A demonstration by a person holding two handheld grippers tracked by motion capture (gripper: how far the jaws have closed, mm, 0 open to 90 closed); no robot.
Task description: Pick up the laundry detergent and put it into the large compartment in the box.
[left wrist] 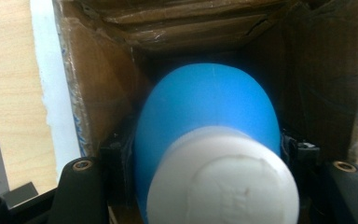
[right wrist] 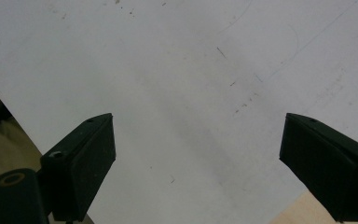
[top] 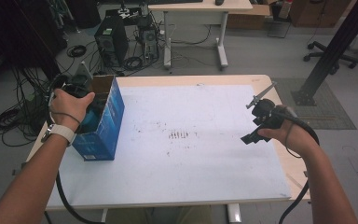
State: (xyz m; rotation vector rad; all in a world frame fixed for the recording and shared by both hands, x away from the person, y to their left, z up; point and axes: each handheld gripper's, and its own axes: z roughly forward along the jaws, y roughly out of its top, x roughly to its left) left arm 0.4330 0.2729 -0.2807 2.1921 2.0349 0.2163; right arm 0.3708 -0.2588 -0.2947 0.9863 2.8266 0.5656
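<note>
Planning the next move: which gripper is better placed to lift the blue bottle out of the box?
Left. The left gripper is inside the blue box, its jaws flanking the blue bottle. The right gripper hangs open over the white sheet, away from the box.

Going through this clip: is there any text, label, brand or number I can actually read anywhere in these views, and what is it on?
None can be read.
Blue carton: a small pale label near its lower edge, too small to read.
White cap of the blue bottle held in the left tongs: faint embossed marks, too blurred to read.
White mat: dark specks and scuffs, no lettering.
</note>
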